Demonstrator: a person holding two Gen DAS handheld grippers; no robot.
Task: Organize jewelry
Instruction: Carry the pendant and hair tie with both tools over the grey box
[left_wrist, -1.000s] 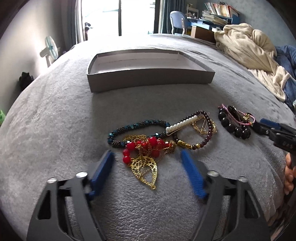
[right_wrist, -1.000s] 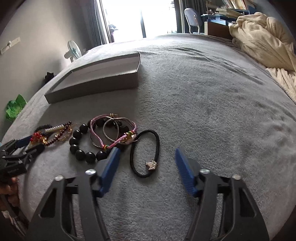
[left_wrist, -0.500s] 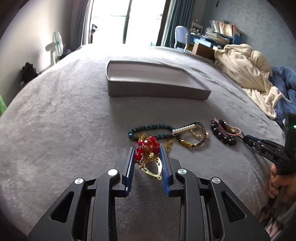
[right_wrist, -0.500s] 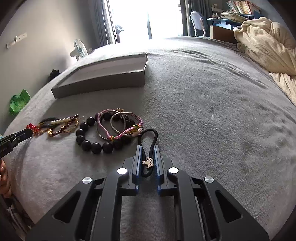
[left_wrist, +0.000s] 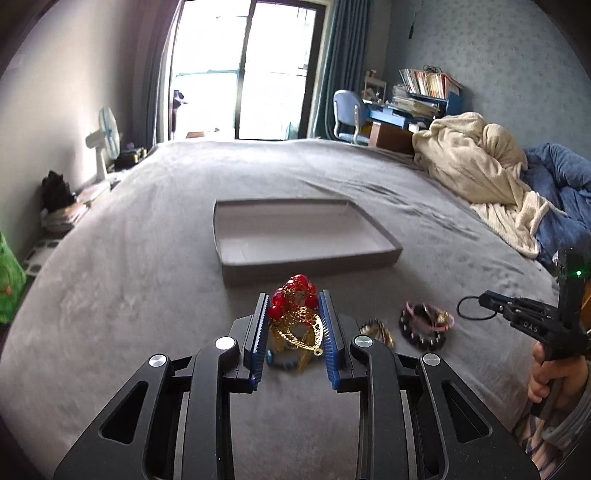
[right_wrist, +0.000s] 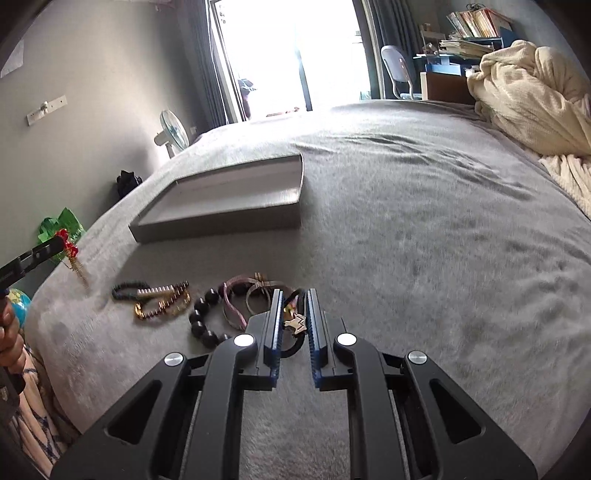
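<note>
My left gripper (left_wrist: 293, 295) is shut on a red bead and gold leaf ornament (left_wrist: 295, 317), lifted off the grey bed. It hangs in front of the open grey tray (left_wrist: 310, 264). In the right wrist view, my right gripper (right_wrist: 294, 291) is shut on a black hair tie with a star charm (right_wrist: 295, 323), raised just above the bed. The left wrist view shows the right gripper (left_wrist: 487, 297) at the right with the black hair tie's loop (left_wrist: 467, 308) hanging from it. The left gripper (right_wrist: 55, 243) shows at the far left with the red ornament (right_wrist: 68, 245) dangling.
On the bed lie a black bead bracelet with pink cords (right_wrist: 201, 321), a dark purple and gold bracelet with a pearl clip (right_wrist: 162, 301) and a blue bead bracelet (left_wrist: 280, 363). The tray (right_wrist: 221, 221) is empty. A cream blanket (left_wrist: 476, 162) is heaped at the right.
Both grippers went from open to shut, the left on the red and gold ornament, the right on the black hair tie. Both then rose, lifting their pieces off the bed.
</note>
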